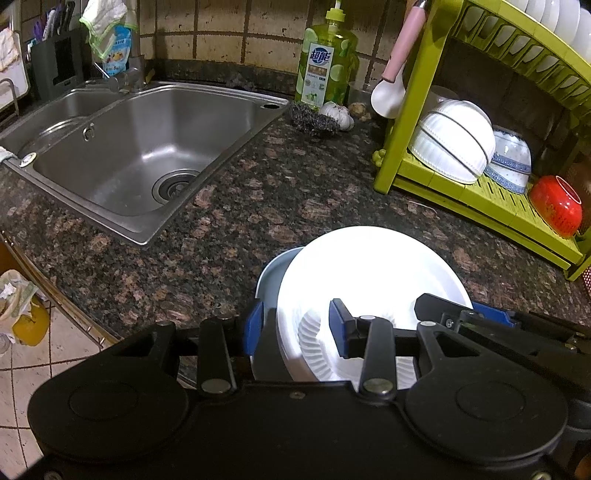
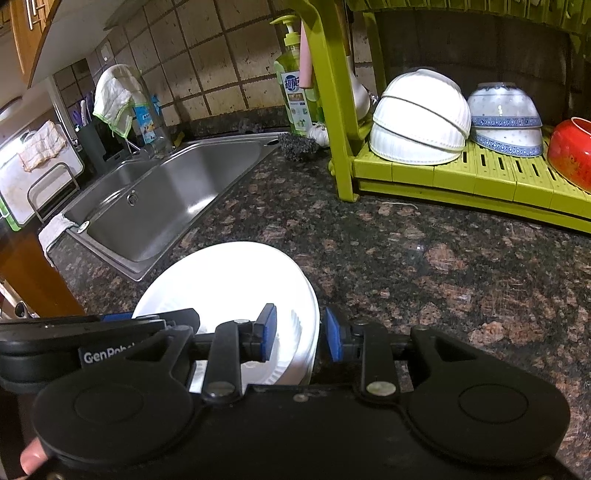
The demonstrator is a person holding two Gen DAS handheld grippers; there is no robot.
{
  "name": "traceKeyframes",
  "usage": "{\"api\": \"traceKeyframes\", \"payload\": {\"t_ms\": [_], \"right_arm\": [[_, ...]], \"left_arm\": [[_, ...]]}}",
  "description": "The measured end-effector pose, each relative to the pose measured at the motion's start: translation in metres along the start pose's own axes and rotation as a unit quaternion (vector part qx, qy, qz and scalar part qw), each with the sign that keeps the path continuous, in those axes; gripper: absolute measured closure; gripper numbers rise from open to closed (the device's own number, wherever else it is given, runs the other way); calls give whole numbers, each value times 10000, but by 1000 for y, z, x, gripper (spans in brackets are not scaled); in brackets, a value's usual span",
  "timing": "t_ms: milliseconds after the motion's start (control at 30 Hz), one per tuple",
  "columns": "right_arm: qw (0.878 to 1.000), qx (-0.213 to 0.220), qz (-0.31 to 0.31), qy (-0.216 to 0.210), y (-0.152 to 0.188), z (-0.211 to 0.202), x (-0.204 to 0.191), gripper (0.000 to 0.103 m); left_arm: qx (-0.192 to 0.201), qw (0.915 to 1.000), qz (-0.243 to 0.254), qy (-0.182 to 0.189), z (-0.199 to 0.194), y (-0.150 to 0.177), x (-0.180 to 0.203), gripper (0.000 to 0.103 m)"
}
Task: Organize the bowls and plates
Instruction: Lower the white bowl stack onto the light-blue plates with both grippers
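A glossy white plate (image 1: 369, 273) with a fluted rim stands tilted on the speckled brown granite counter (image 1: 229, 206), leaning over a pale grey-blue plate (image 1: 271, 277) just behind it. The left gripper (image 1: 295, 325) has its blue-padded fingers spread, straddling both plates' left edges; whether the pads actually press is not clear. The right gripper (image 2: 301, 334) is also spread, its fingers set either side of the white plate's right rim, with a gap visible at the outer pad.

Ahead and to the right of both grippers stands a lime-green plastic dish rack (image 2: 461, 173) with a slotted lower shelf. On it sit two ribbed white bowls (image 2: 419, 118) stacked upside down, two blue-patterned bowls (image 2: 504, 118) likewise inverted, and a glossy red bowl (image 2: 570, 151) tipped on its side. More white plates (image 1: 557, 16) stand in the upper tier.

Between plates and rack the counter lies open. Ahead-left of the left gripper a brushed steel sink (image 1: 147, 147) drops away at its raised lip; beyond it stand a green soap bottle (image 1: 325, 70) and a dark scrubber (image 1: 314, 118).
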State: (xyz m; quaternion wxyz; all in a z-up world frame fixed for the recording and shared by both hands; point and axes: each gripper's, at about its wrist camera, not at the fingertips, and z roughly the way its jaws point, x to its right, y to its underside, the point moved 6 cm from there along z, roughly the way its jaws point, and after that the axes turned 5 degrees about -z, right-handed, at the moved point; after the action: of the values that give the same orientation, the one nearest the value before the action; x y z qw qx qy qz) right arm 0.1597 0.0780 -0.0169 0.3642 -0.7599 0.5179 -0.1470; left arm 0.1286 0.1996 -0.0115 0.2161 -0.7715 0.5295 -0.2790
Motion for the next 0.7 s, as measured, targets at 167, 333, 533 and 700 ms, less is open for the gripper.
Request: {"api": "traceKeyframes", "payload": {"t_ms": [167, 333, 533, 700], "right_arm": [[9999, 93, -40, 18, -3, -5, 0, 71], [9999, 134, -59, 12, -4, -9, 0, 71], [9998, 172, -59, 18, -4, -13, 1, 71], [9995, 311, 10, -18, -6, -23, 4, 71]], "left_arm": [[47, 10000, 3, 14, -5, -1, -1, 56], [103, 9999, 37, -11, -10, -2, 0, 56], [136, 9999, 69, -39, -14, -2, 1, 56], [229, 9997, 72, -90, -22, -3, 1, 55]]}}
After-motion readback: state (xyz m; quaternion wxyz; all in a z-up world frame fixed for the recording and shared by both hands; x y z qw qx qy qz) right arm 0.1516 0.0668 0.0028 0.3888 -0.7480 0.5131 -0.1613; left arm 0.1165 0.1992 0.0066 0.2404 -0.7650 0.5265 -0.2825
